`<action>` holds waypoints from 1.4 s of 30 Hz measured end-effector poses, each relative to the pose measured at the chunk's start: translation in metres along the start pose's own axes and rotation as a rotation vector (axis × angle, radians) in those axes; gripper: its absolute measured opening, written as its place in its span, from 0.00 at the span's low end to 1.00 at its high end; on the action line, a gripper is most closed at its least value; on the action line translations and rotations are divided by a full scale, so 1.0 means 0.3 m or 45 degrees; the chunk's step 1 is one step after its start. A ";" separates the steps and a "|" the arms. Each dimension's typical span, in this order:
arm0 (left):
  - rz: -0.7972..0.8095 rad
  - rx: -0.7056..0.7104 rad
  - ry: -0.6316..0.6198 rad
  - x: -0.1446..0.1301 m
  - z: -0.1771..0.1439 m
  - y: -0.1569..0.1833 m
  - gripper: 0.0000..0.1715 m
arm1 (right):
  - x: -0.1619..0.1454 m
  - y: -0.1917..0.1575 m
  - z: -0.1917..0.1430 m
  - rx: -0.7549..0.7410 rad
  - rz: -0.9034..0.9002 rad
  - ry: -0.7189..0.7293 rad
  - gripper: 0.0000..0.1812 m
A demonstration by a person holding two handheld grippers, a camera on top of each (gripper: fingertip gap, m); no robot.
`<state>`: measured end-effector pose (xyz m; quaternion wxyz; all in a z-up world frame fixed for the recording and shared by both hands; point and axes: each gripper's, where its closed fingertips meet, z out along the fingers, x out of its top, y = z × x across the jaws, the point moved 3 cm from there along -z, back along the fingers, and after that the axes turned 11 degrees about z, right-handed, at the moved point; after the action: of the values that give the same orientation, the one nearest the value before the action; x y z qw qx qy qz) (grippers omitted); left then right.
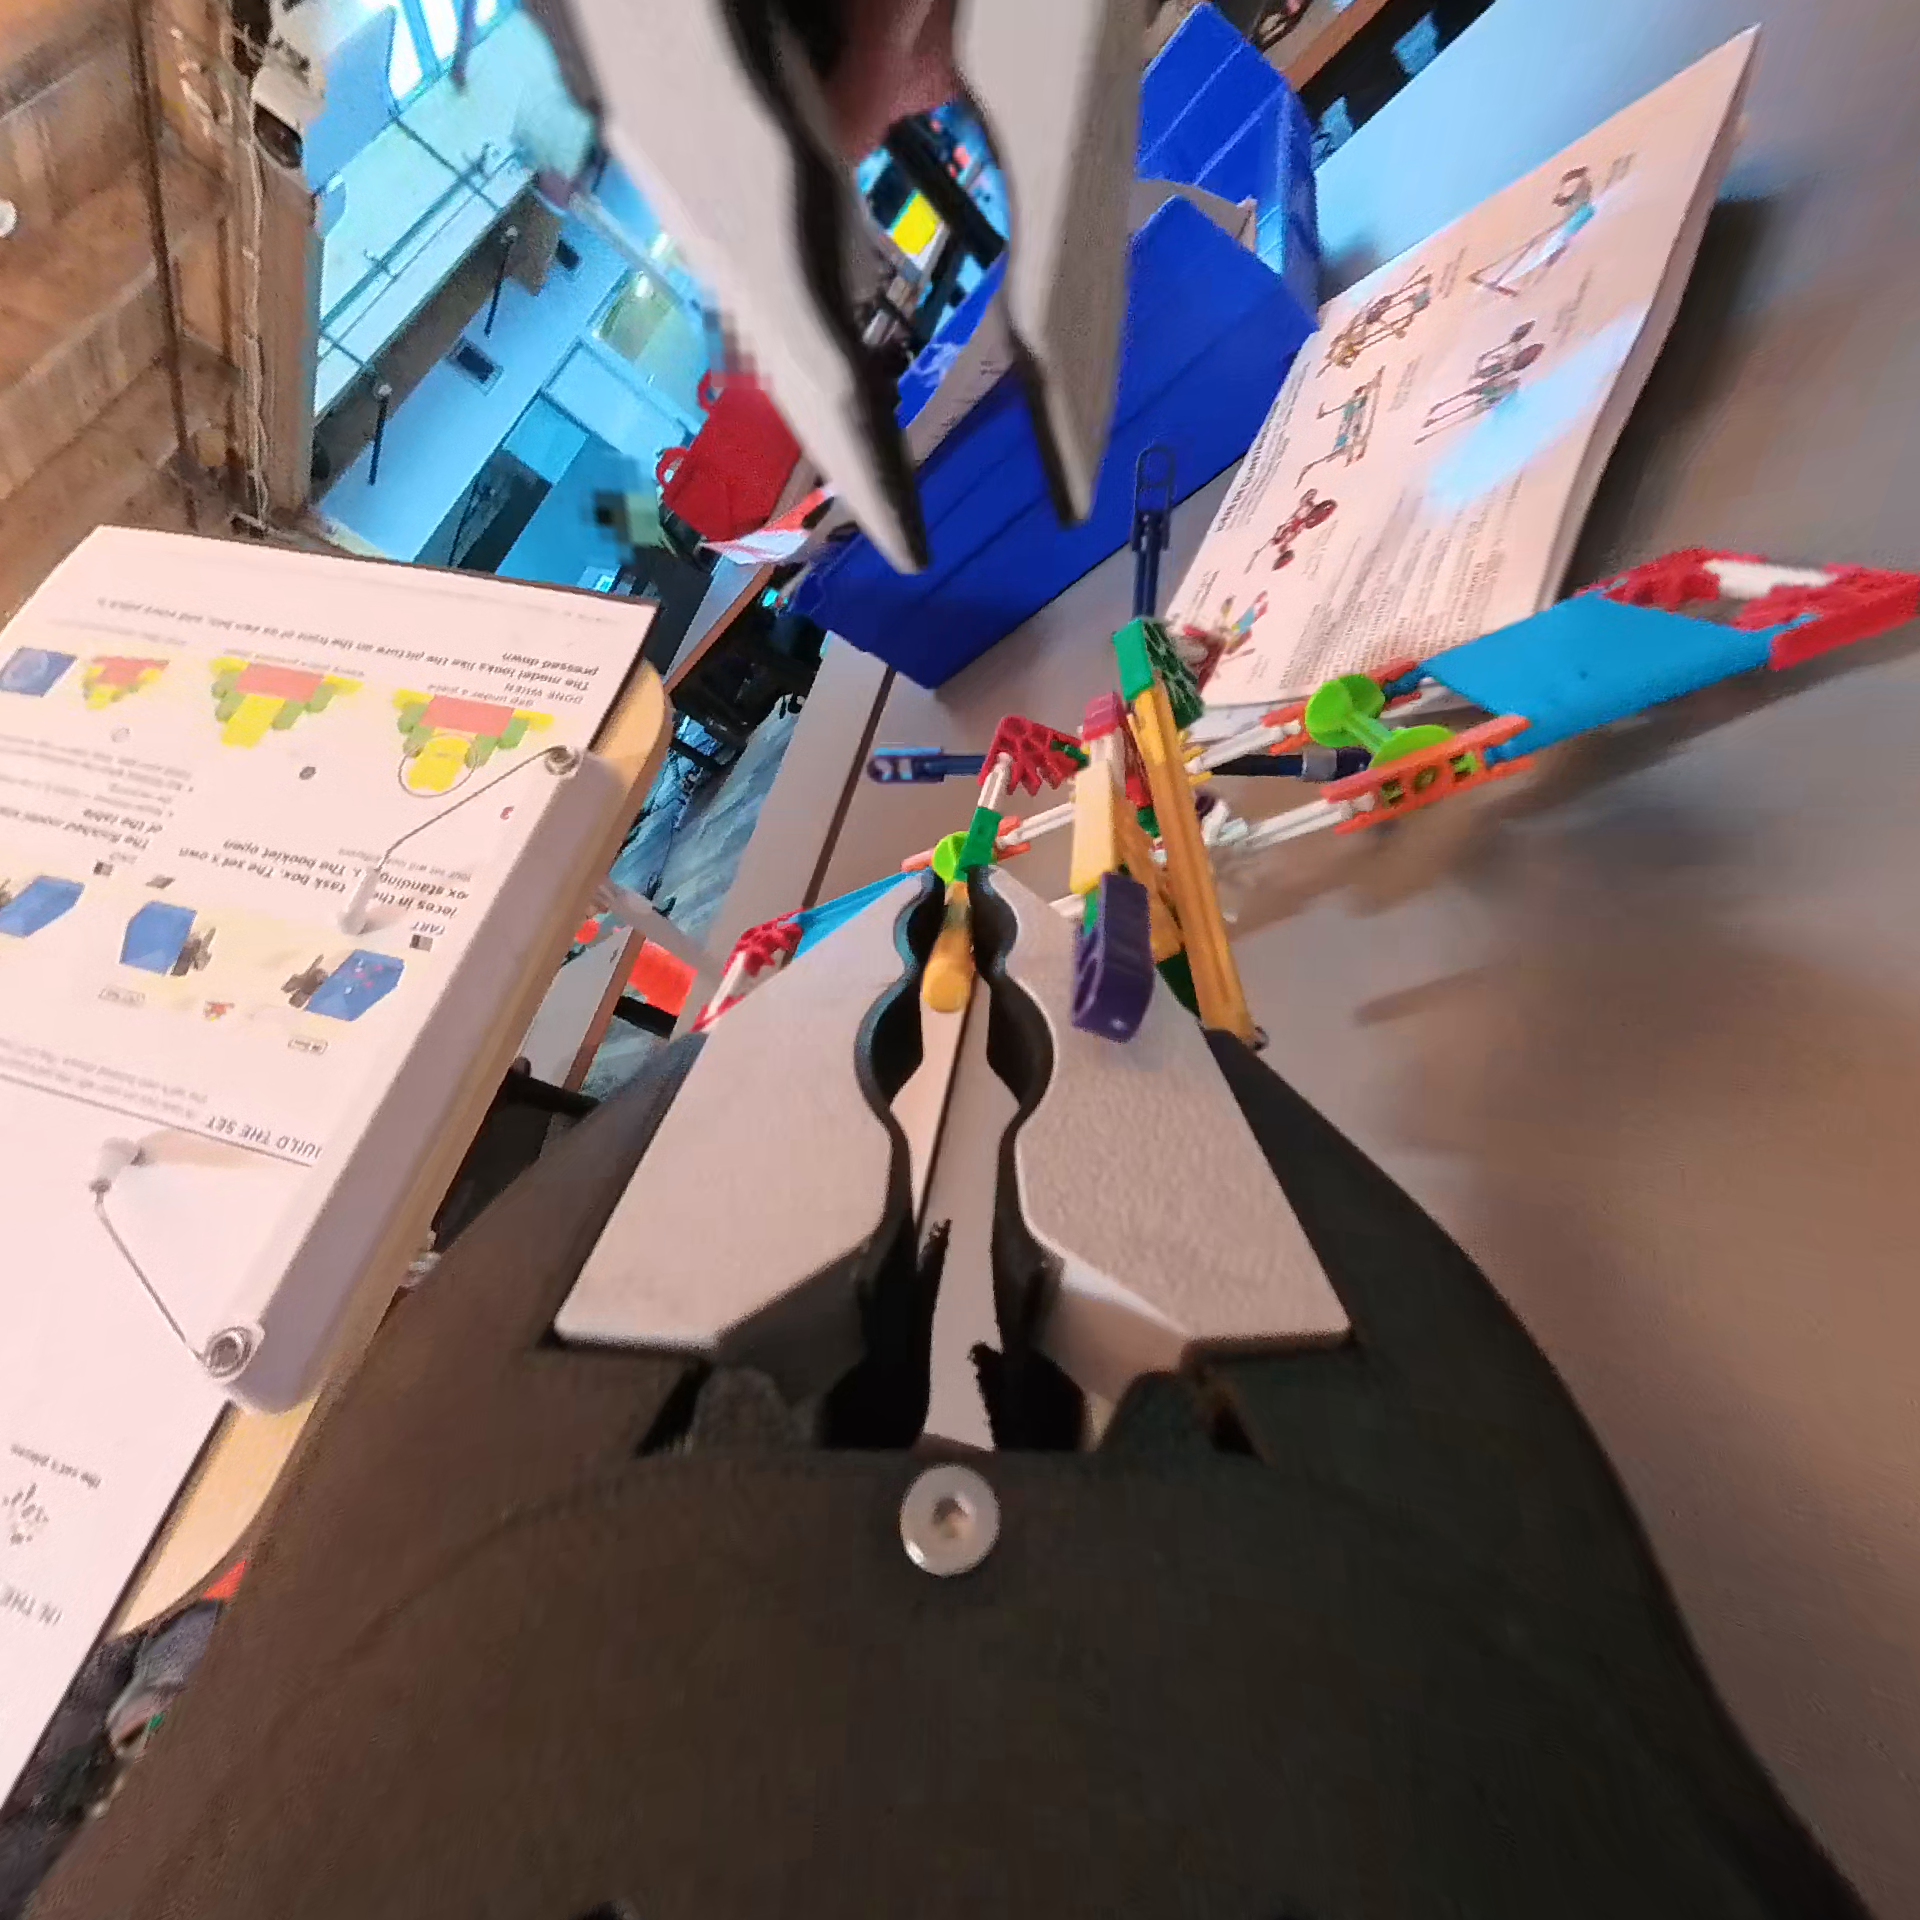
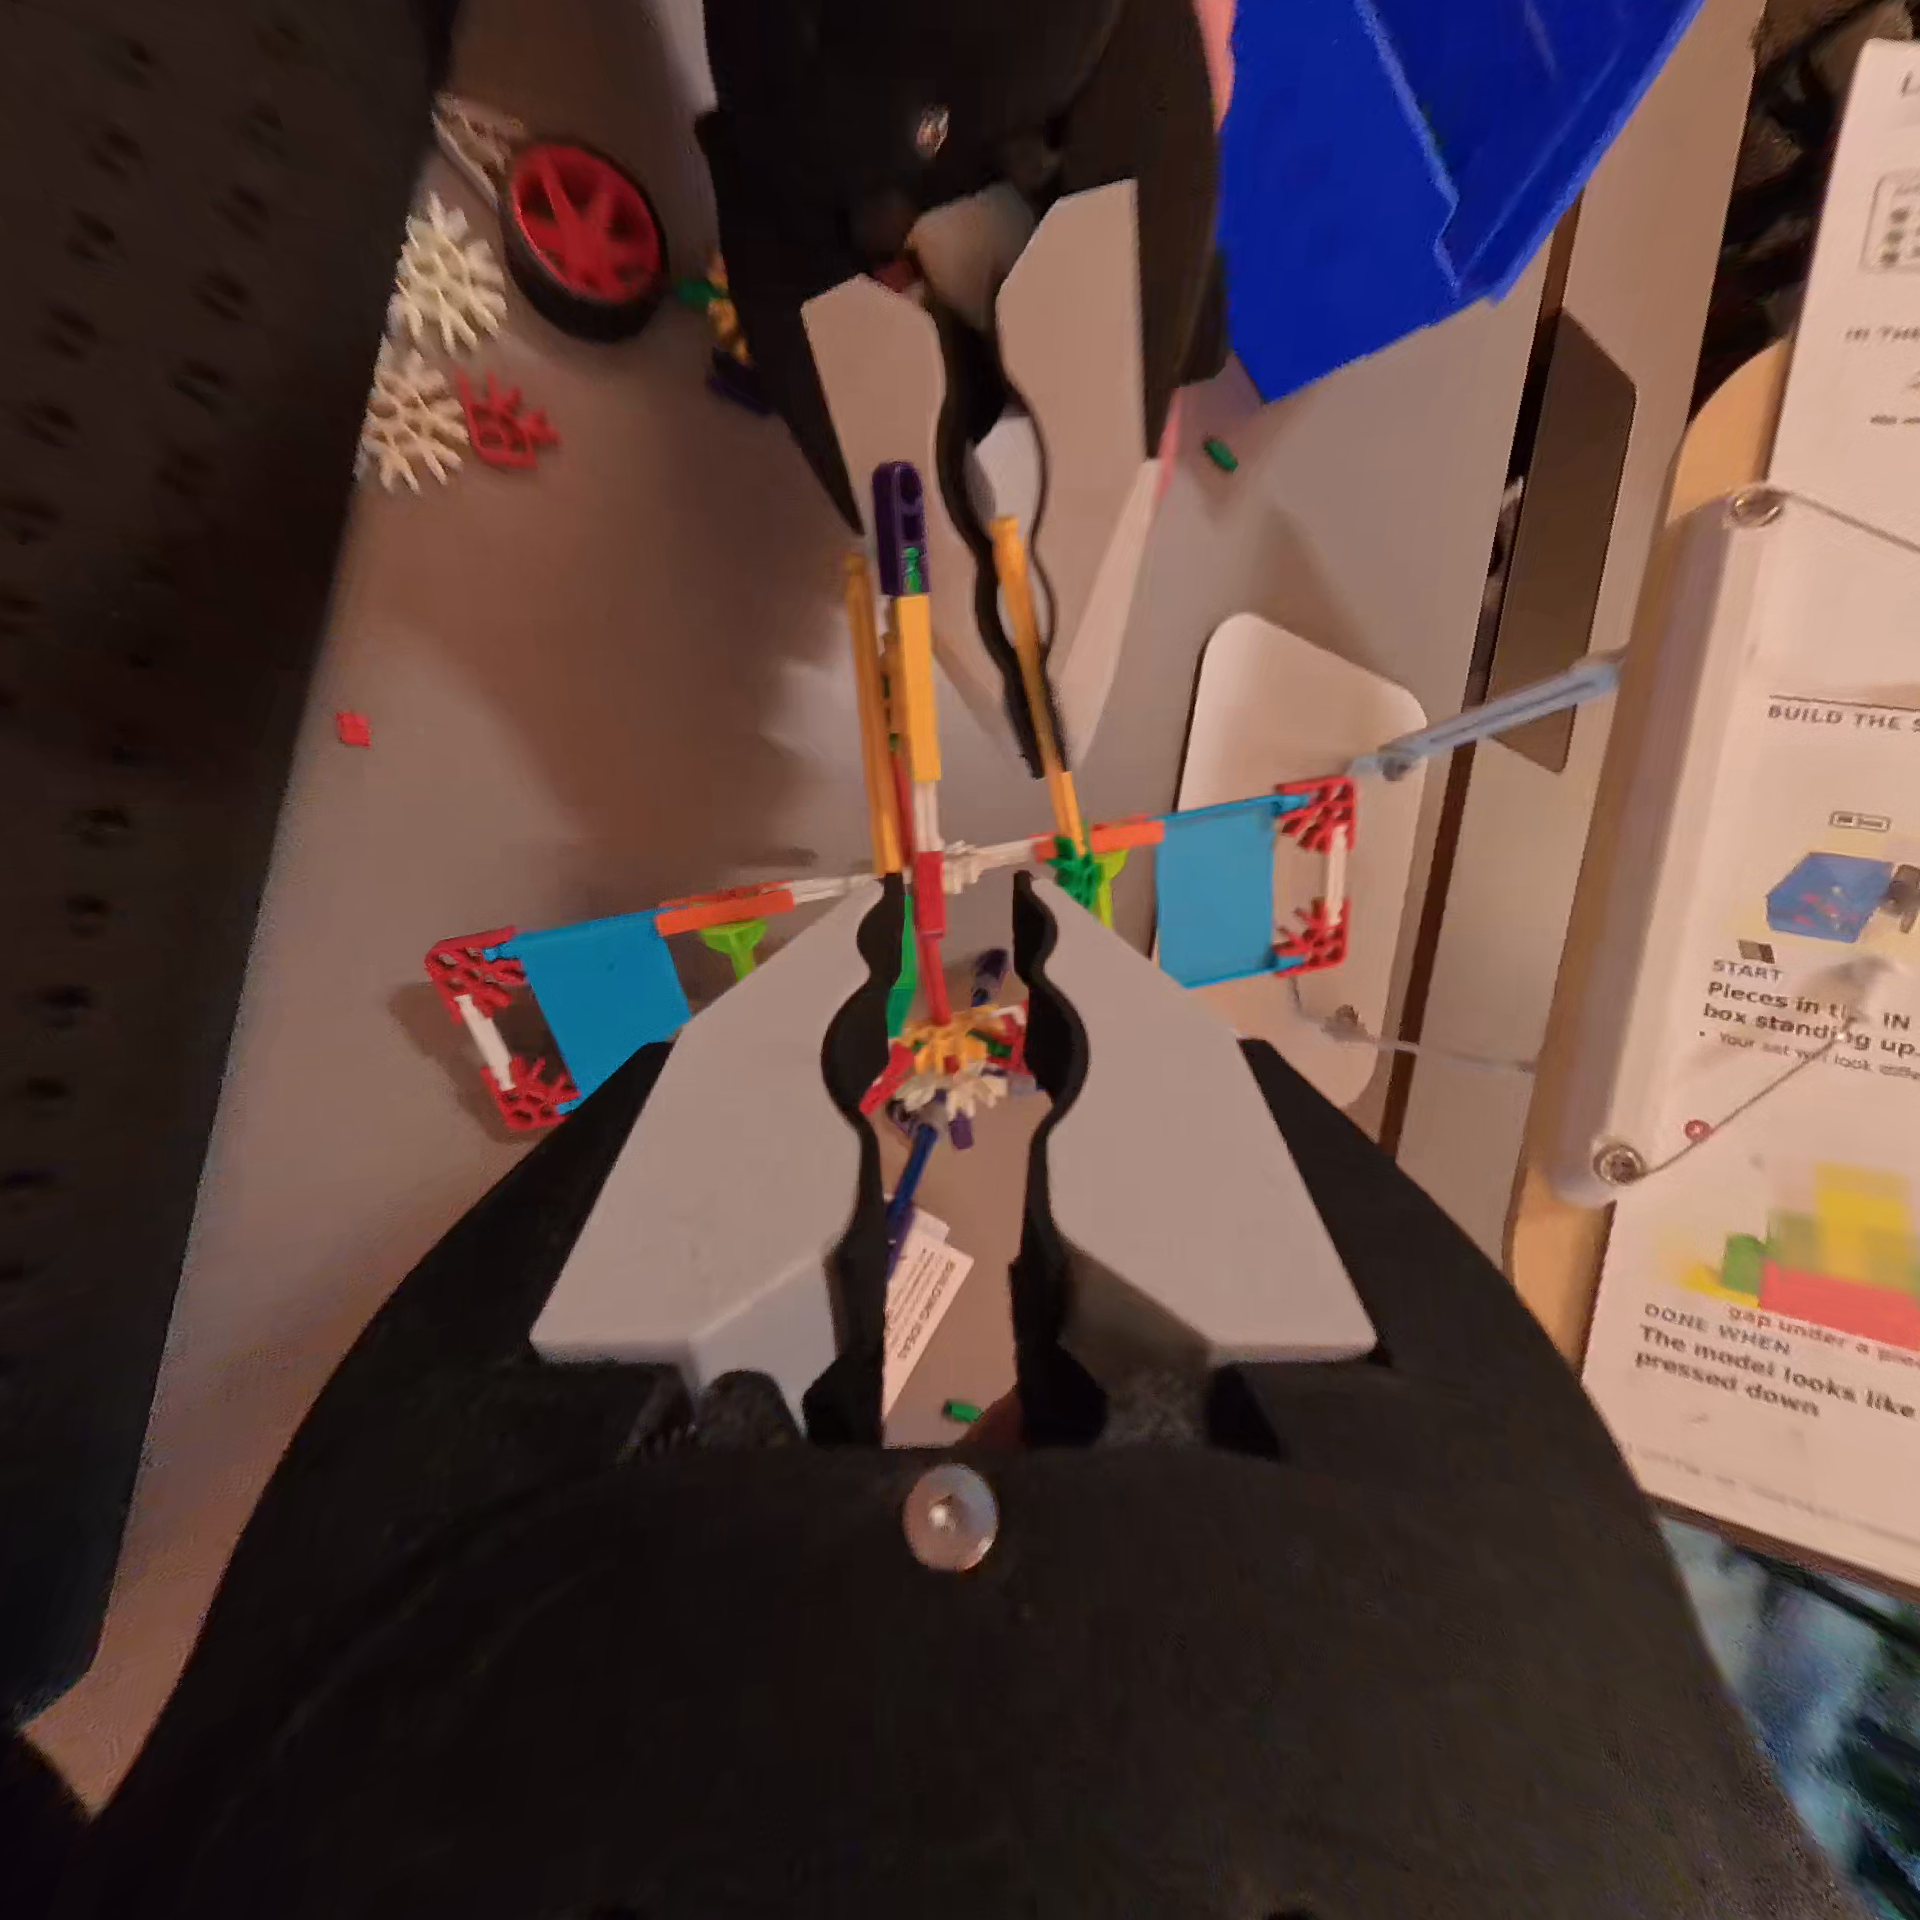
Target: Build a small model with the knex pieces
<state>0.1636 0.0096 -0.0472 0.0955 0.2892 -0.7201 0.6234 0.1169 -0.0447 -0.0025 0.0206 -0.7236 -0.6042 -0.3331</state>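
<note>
While the left gripper (image 1: 954,902) jaws pinch the model's yellow rod (image 1: 948,971), the right gripper (image 2: 954,899) jaws gape.

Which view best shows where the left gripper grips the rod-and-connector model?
The left wrist view: the left gripper is shut on a yellow rod of the model. The right wrist view shows that gripper from the far side, with the contact point partly hidden.

Rod-and-connector model half lost behind two tools

The left tool (image 1: 951,894) covers all but the stub of a yellow rod (image 1: 948,971); the right tool (image 2: 951,894) screens the model's hub (image 2: 951,1070). The blue bin (image 2: 1403,156) is cropped by the frame; the open booklet (image 1: 1475,395) is smeared with motion blur.
</note>
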 end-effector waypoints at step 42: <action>-0.091 0.029 -0.060 -0.018 0.021 0.000 0.01 | -0.166 -0.086 0.076 -0.914 0.058 0.091 0.02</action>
<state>0.1695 0.0051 -0.0510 0.0972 0.3305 -0.7042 0.6208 0.1021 -0.0709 -0.0551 -0.2064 -0.6859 -0.4314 -0.5486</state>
